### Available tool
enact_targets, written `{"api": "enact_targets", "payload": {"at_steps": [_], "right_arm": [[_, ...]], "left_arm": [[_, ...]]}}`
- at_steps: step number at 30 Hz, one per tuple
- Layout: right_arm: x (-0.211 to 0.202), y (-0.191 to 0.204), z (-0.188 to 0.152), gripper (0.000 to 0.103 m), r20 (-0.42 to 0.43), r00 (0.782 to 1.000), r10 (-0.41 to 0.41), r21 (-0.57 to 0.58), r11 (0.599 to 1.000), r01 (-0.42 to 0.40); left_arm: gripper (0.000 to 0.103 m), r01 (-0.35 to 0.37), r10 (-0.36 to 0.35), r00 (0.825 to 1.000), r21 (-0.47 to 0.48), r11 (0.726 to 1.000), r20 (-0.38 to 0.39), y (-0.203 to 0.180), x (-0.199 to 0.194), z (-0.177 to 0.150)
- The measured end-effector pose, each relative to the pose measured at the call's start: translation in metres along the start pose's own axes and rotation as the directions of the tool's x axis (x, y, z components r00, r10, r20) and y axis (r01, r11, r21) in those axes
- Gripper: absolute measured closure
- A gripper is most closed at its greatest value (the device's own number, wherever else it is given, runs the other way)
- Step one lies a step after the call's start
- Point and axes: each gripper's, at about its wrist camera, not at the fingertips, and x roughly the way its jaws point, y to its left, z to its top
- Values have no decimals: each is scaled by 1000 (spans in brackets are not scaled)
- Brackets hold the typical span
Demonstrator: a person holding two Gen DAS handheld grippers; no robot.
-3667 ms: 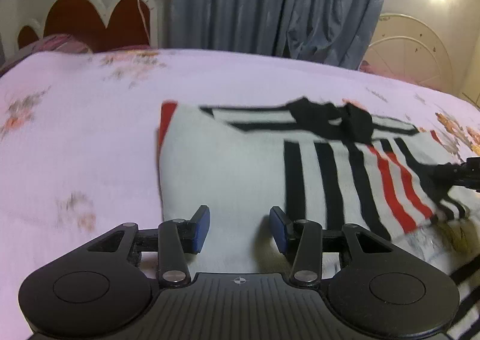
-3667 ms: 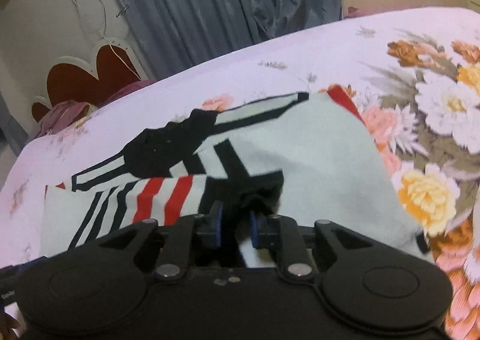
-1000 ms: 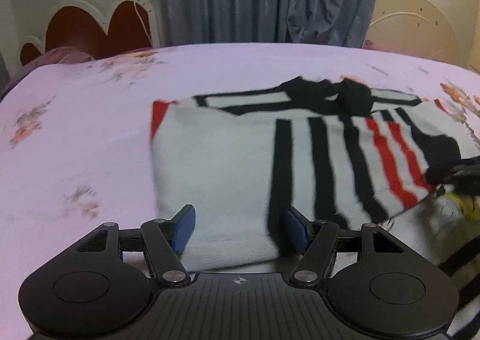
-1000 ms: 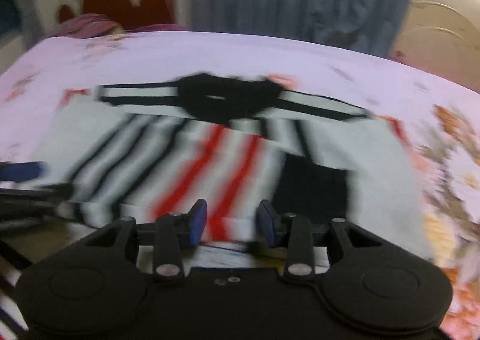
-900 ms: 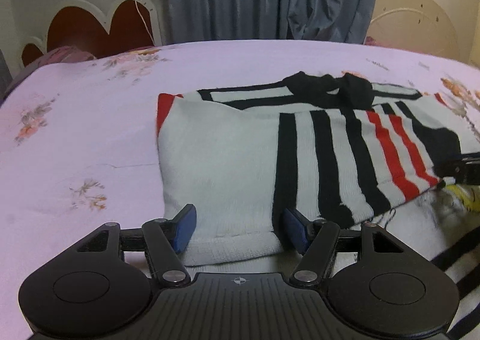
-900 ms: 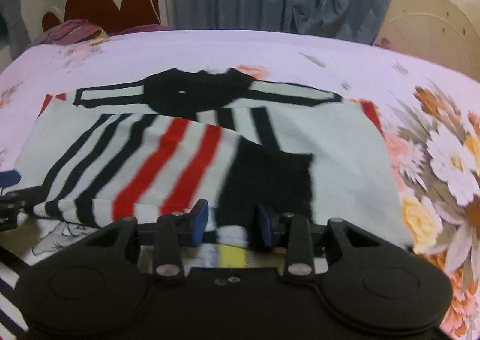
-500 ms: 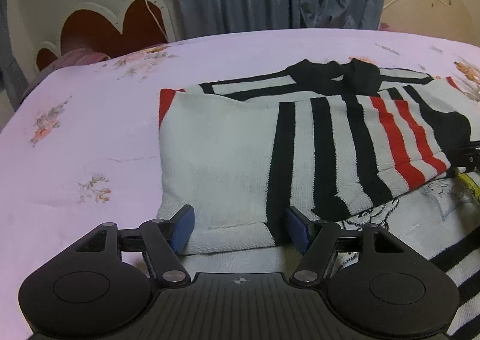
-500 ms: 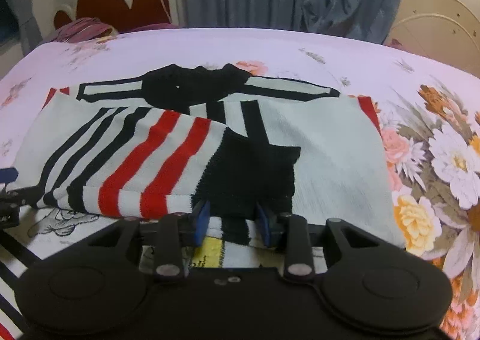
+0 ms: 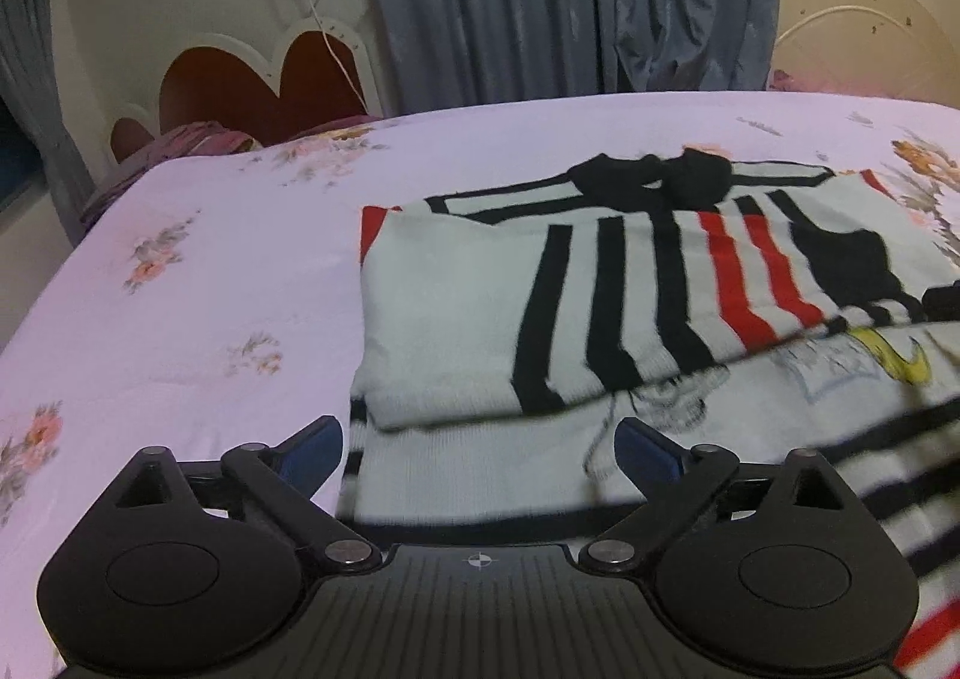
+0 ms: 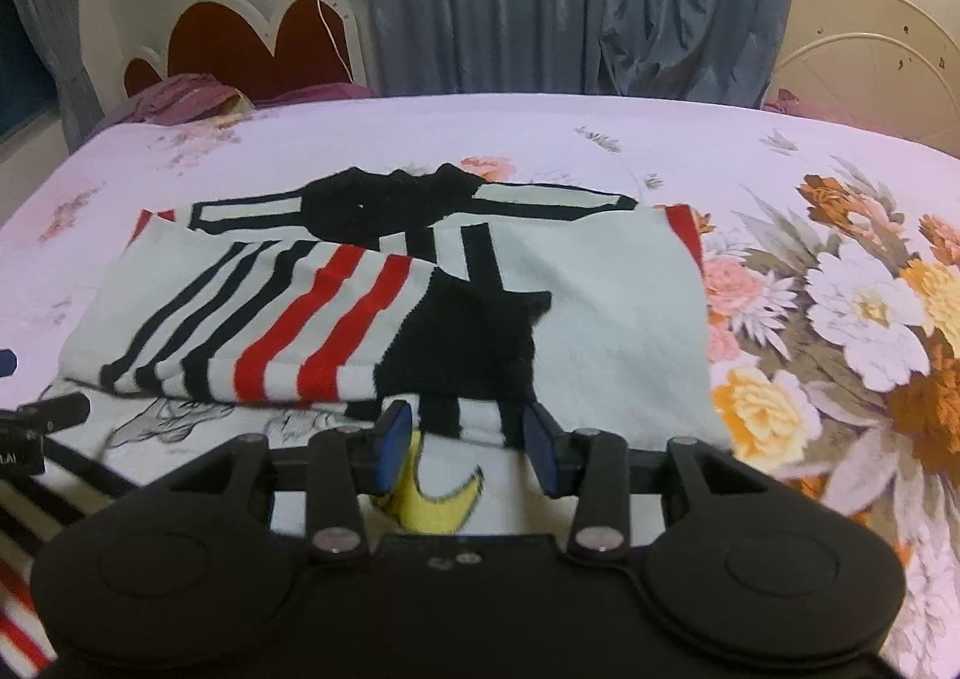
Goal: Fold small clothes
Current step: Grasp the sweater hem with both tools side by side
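A small white knit sweater [image 9: 456,319] with black and red stripes lies on the bed, its sleeves folded across the body; it also shows in the right wrist view [image 10: 606,331]. A cartoon print with a yellow patch [image 10: 438,499] shows on the body below the folded sleeves. My left gripper [image 9: 480,448] is open and empty, just short of the left sleeve's cuff end. My right gripper [image 10: 465,448] is open and empty, just short of the black cuff [image 10: 462,343] of the right sleeve. The other gripper's tip [image 10: 36,418] shows at the left edge.
The bed has a pink floral sheet [image 9: 180,289] with large flowers at the right [image 10: 870,307]. A red heart-shaped headboard [image 9: 252,85], grey curtains [image 9: 540,1] and a white round bed frame [image 10: 870,73] stand behind. A purple cloth [image 10: 180,97] lies at the far left.
The right gripper let go of the black cuff and opened. Both grippers drew back from the sleeve ends, which now lie flat across the sweater's body. The left jaws spread wider.
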Motion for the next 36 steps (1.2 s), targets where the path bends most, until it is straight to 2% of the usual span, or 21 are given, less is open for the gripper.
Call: {"api": "enact_targets", "payload": {"at_steps": [3, 9, 11, 13, 18, 21, 24, 29, 32, 34, 36], "right_arm": [[-22, -12, -12, 60, 11, 1000, 19, 14, 1000, -19], [-64, -47, -59, 62, -26, 997, 74, 108, 992, -70], [-77, -52, -77, 64, -34, 996, 88, 114, 990, -83], [-91, -61, -97, 64, -46, 994, 100, 134, 987, -93], [-109, -84, -141, 66, -98, 987, 125, 279, 956, -94], [-118, -91, -156, 65, -87, 978, 192, 354, 923, -150], [-121, -90, -166, 65, -85, 955, 284, 397, 889, -229], [-128, -81, -187, 65, -70, 906, 418, 442, 827, -348], [-126, -78, -196, 67, -51, 869, 492, 495, 768, -406], [-125, -76, -198, 73, -41, 863, 503, 505, 756, -417], [-123, -76, -196, 77, -34, 865, 501, 514, 751, -414]], "left_arm": [[7, 19, -19, 1000, -16, 1000, -4, 9, -20, -20], [10, 22, -25, 998, -41, 999, -66, 37, -55, -81], [21, 44, -52, 994, -81, 996, -99, 48, -65, -101], [26, 81, -96, 987, -119, 990, -127, 53, -73, -119], [36, 138, -162, 978, -177, 975, -132, 54, -88, -146], [38, 217, -253, 959, -246, 945, -126, 58, -91, -152], [38, 284, -320, 940, -245, 927, -120, 61, -92, -157], [38, 408, -457, 880, -292, 865, -125, 70, -101, -164], [38, 407, -464, 879, -338, 849, -108, 72, -103, -169], [39, 419, -491, 868, -427, 802, -70, 81, -99, -172], [49, 453, -535, 845, -512, 730, -16, 91, -94, -179]]}}
